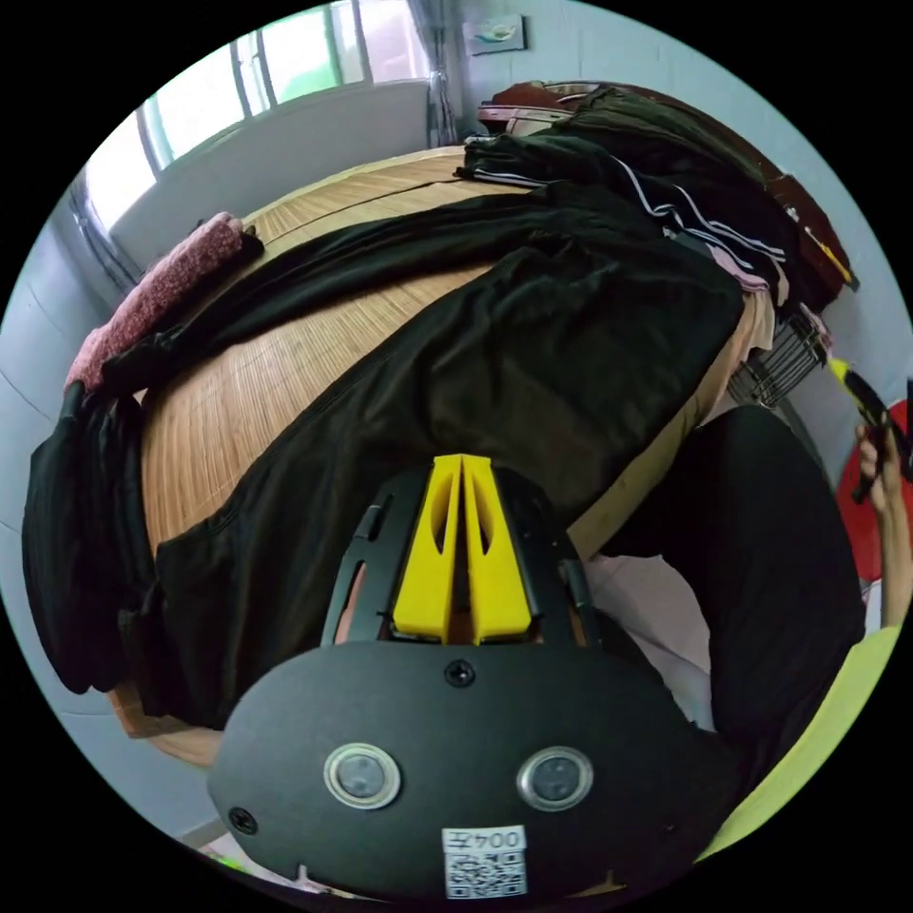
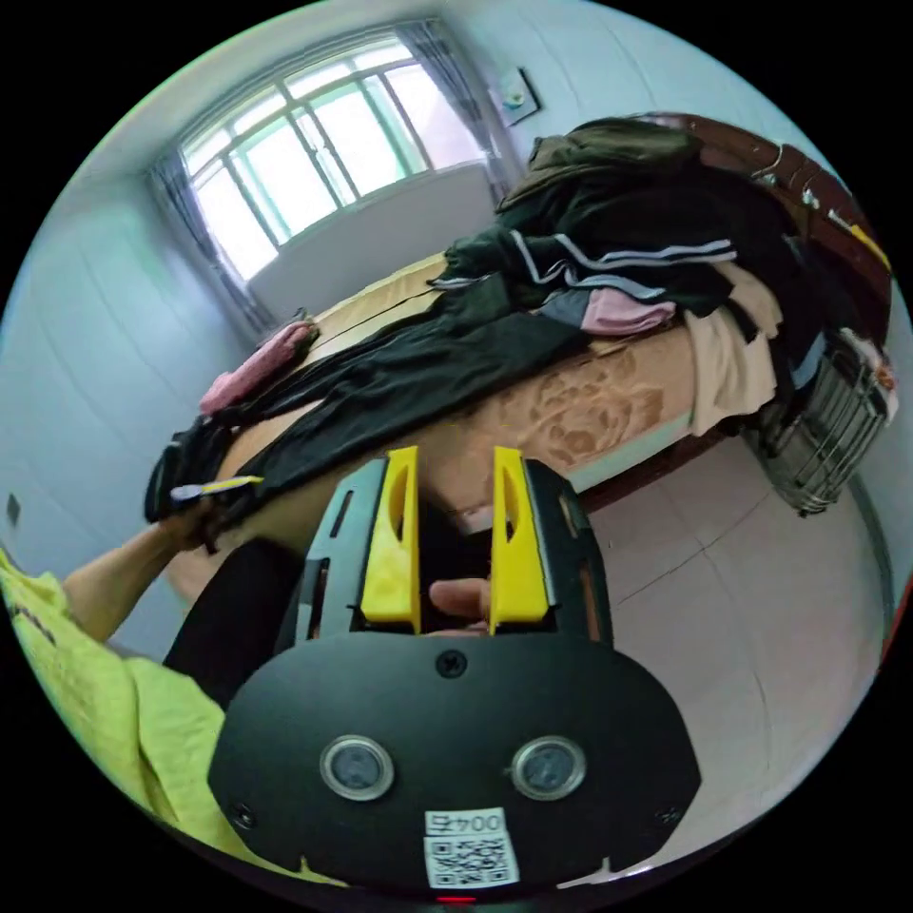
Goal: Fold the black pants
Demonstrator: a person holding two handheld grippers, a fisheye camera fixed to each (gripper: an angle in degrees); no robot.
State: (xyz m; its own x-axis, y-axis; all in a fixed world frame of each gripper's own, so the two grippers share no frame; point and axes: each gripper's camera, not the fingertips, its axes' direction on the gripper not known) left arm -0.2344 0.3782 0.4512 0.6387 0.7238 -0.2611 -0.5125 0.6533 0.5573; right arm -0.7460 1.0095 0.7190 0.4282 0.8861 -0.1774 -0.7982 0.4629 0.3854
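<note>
The black pants [image 1: 456,380] lie spread lengthwise on a bed's bamboo mat [image 1: 219,418], both legs running toward the far end. My left gripper [image 1: 461,464] hovers low over the pants near the bed's side edge, its yellow jaws pressed together; no cloth shows between them. In the right gripper view the pants [image 2: 399,380] stretch across the bed, and the left gripper [image 2: 214,487] sits at their near end in a hand. My right gripper [image 2: 455,458] is open, off the bed above the floor, with a fingertip showing behind its jaws. It also appears as the right gripper [image 1: 861,390].
A heap of dark clothes [image 1: 666,181] [image 2: 647,238] covers the headboard end. A pink rolled blanket [image 1: 162,285] and another black garment [image 1: 76,552] lie at the far edge. A wire basket [image 2: 823,428] stands on the tiled floor [image 2: 742,590]. The person's leg [image 1: 761,571] is beside the bed.
</note>
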